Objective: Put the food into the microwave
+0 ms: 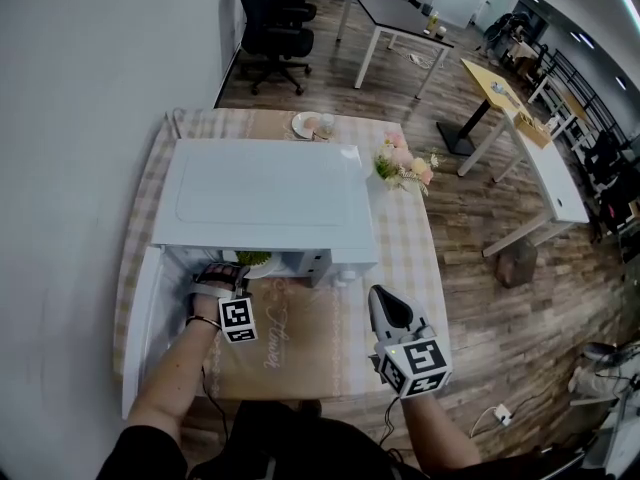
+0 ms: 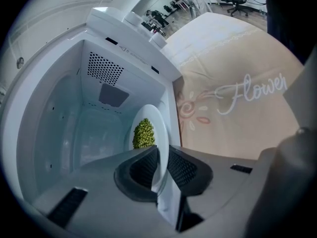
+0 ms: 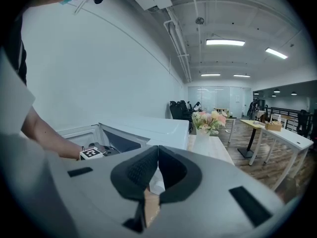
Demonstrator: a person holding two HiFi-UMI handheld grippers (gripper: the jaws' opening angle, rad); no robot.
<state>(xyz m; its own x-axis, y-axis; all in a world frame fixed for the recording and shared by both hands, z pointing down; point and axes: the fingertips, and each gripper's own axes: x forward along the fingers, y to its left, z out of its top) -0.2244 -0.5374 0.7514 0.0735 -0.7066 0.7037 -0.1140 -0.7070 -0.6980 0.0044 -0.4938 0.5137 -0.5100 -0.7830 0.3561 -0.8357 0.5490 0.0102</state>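
Left claw [image 2: 159, 155] clamped on plate [image 2: 158, 125] of peas [image 2: 143, 134] at microwave [image 1: 265, 203] opening; right claw [image 3: 157, 155] together, empty.

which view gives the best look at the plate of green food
The left gripper view: the plate is seen nearly edge-on, its rim clamped in the left gripper, green food piled on it, at the microwave mouth. The head view shows only a sliver of green. The right gripper view does not show it.

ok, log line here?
left gripper: shut on plate of peas, at microwave opening | right gripper: shut, empty | door: open
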